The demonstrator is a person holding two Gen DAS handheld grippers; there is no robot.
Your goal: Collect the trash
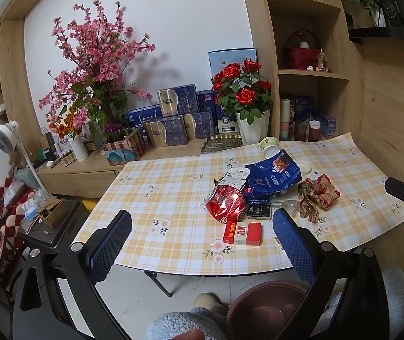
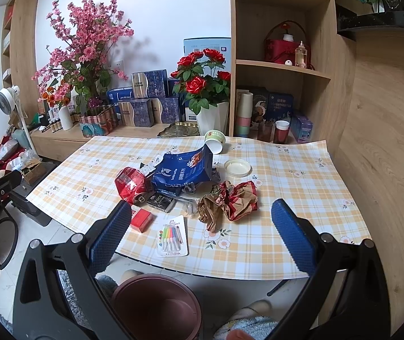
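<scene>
Yellow-checked cloth covers the table [image 2: 301, 198], and the trash lies heaped around its middle: a crushed red can [image 2: 131, 182], a blue coffee bag [image 2: 182, 170], a small black box [image 2: 160, 201] and crumpled brown-and-red paper [image 2: 230, 201]. A red box [image 1: 243, 233] and a card of coloured pens [image 2: 172, 236] lie near the front edge. A brown bin [image 2: 159, 306] stands on the floor below that edge. The left gripper [image 1: 202, 243] and right gripper [image 2: 202, 238] both hover above the front edge, jaws spread wide, holding nothing.
</scene>
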